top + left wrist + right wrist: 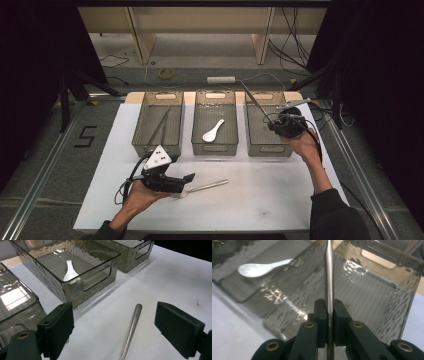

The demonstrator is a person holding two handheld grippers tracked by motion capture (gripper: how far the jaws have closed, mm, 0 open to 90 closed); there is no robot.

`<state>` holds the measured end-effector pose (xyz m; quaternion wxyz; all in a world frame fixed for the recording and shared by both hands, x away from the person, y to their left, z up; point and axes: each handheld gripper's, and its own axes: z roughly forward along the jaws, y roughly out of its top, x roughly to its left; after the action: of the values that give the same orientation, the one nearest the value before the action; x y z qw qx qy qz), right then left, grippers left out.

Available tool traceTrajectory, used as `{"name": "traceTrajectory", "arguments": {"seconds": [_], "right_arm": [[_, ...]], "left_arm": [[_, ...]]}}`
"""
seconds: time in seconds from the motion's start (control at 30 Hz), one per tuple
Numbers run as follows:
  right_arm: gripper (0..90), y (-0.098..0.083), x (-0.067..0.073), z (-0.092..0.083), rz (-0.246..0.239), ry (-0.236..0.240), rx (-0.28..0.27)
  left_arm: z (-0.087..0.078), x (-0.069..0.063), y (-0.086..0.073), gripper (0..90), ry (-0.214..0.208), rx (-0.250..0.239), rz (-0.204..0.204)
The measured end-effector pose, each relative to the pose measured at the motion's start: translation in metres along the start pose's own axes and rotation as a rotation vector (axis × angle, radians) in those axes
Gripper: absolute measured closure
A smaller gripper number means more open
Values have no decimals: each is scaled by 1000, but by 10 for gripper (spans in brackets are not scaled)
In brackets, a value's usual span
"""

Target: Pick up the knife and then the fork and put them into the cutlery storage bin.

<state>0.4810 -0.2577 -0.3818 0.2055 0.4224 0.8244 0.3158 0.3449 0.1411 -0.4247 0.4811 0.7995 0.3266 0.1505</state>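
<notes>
My left tongs [187, 178] hang wide open over the steel spoon [131, 328] lying on the tabletop [260, 200], its handle between the pads so I can close on it. Three bins stand behind: the left bin [158, 122] holds chopsticks, the middle bin [215, 122] a white spoon [213, 131]. My right tongs [329, 312] are clamped on a metal rod [329, 270], held over the right bin [266, 130], probably to drop it in.

High view looks down and forward over the white table [260, 195] from the near side. Left gripper view sits low, close above the tabletop, facing the middle bin [82, 277]. Right gripper view hovers close over the bins; both catch the white spoon [259, 268].
</notes>
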Motion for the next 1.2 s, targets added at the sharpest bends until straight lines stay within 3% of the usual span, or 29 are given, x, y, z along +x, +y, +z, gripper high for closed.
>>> {"name": "traceTrajectory", "arguments": {"seconds": [0.27, 0.53, 1.2], "right_arm": [[839, -1, -8, 18, 52, -25, 44], [839, -6, -14, 31, 134, -48, 87], [829, -10, -11, 50, 198, -72, 185]], "left_arm": [[-1, -1, -2, 152, 2, -30, -3], [1, -1, -3, 153, 5, -17, 0], [2, -3, -2, 153, -1, -4, 11]]}}
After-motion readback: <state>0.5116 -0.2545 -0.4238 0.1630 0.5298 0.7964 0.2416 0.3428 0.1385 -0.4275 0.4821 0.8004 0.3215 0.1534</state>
